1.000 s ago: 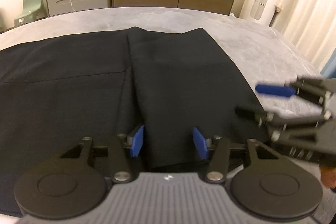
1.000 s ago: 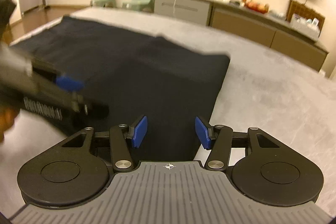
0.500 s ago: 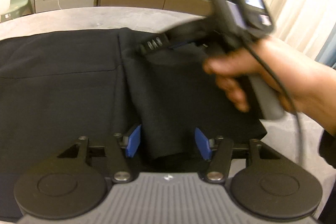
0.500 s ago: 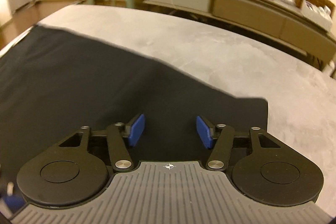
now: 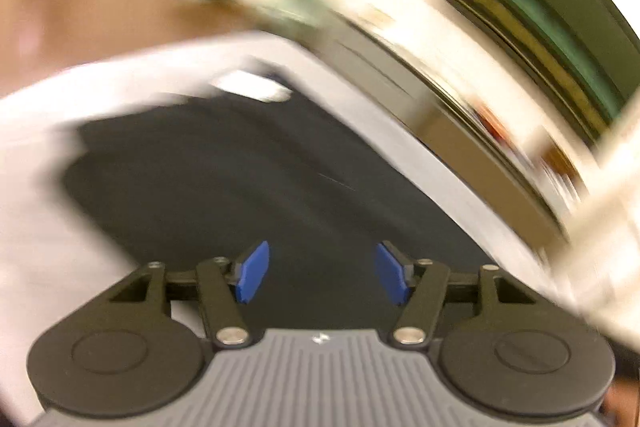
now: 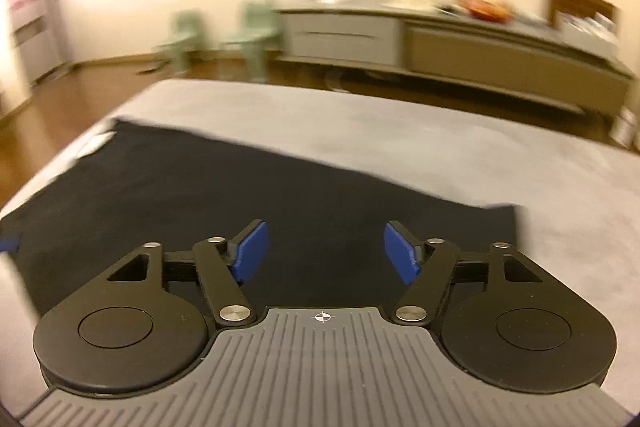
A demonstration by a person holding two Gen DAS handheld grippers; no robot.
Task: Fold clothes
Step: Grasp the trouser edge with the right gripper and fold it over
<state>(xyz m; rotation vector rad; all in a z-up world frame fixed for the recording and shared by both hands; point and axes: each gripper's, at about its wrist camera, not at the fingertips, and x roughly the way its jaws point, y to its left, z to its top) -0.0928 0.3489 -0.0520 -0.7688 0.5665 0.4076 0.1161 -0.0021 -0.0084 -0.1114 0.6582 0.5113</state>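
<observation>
Left hand-held gripper [image 5: 321, 275] now swings left, view blurred; right hand-held gripper [image 6: 325, 253] leaves its view, looks along black garment [image 6: 200, 195].

— What do the two tools look like?
— The left gripper [image 5: 321, 273] and right gripper [image 6: 325, 253] match: blue pads on black linkage arms, silver screws at the pivots, round black discs either side.
— And the body?
— Ribbed grey, with a small crosshair mark.

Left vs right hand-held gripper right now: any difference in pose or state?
The left hand-held gripper sees a tilted, heavily smeared scene; the right hand-held gripper sees it roughly level and only mildly blurred. Shared: both have blue pads apart, nothing between them, over the black garment.
</observation>
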